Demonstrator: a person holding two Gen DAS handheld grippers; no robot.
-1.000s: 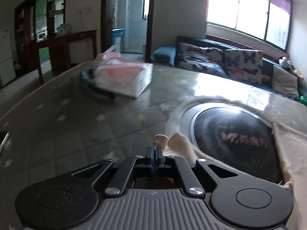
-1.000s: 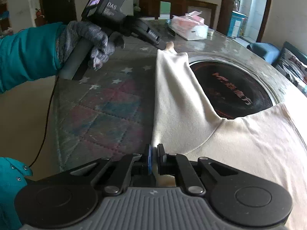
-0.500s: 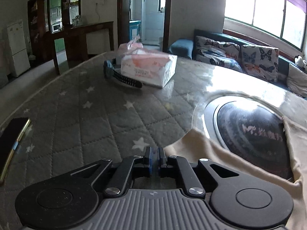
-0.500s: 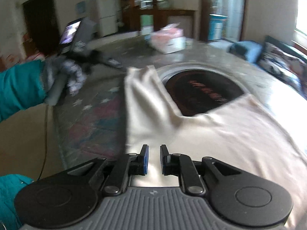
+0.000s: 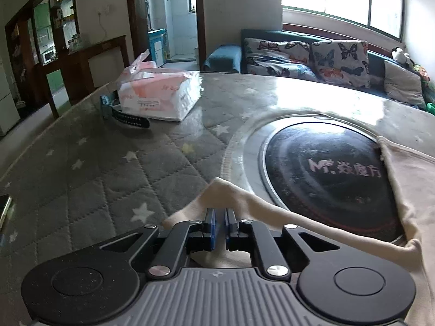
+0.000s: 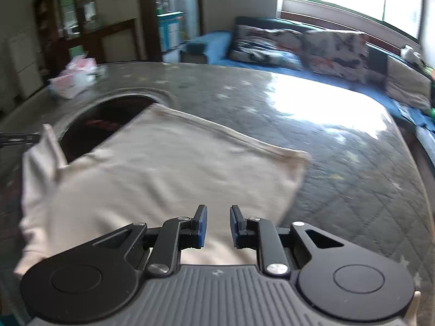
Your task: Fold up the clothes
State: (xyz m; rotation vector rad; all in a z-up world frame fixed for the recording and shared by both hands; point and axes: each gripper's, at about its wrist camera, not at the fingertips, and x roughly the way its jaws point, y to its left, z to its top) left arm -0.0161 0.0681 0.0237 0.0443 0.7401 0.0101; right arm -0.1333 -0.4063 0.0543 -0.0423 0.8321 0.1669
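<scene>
1. Cream garment (image 6: 163, 179): a pale, plain knit piece lying spread over the round table, one straight hemmed edge running away from the black induction plate (image 5: 326, 174); its near part overlaps that plate's rim, and a narrow sleeve-like strip (image 5: 244, 203) runs along the plate's near side.
2. Table (image 5: 108, 168): round, covered with a grey quilted cloth printed with white stars under a glossy clear sheet; the induction plate is set in its centre, ringed in metal and bearing pale lettering.
3. Left wrist view only: the plate's lettering is sharp; beyond the plate, on its far left, lie a pink-and-white tissue pack (image 5: 160, 95) and a dark strap (image 5: 127, 118) just beside it. The right wrist view is motion-blurred but shows the garment's broad body and its far corner.
4. Room: a sofa (image 5: 312, 54) with butterfly cushions stands beyond the plate under bright windows; dark wooden shelving and a doorway lie to the far left.
5. Left gripper (image 5: 219, 224): jaws narrowly apart and opening, the strip's raised fold lying just ahead of the tips; no clamping visible.
6. Right gripper (image 6: 218, 225): jaws modestly apart and opening, above the garment, nothing between them.
</scene>
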